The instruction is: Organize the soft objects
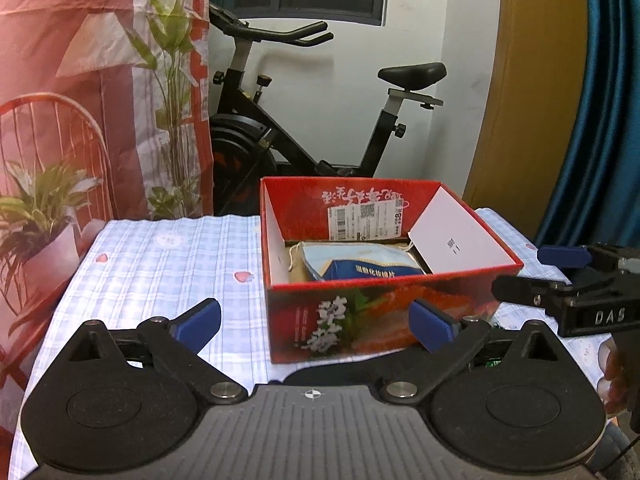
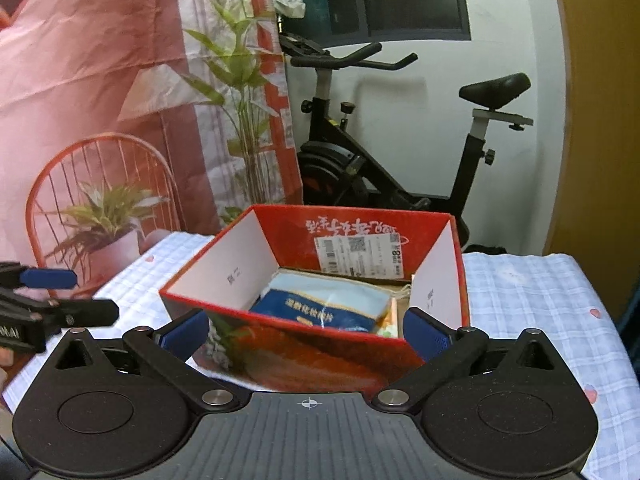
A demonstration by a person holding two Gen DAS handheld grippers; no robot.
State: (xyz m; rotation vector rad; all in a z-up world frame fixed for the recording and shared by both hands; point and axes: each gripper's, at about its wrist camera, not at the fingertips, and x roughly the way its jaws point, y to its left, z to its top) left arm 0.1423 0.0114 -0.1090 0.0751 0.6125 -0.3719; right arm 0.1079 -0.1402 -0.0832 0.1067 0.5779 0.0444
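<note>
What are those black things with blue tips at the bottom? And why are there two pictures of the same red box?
Those are grabbing tools. A person holds one hand-held gripper in each hand, and each carries a camera looking forward along its two blue-tipped fingers. One picture comes from the left hand-held gripper, the other from the right hand-held gripper, so you see the red box from two sides. It sits on a checked tablecloth. Inside lie soft cloth items, a blue pouch on top. Both tools are open and hold nothing.
</note>
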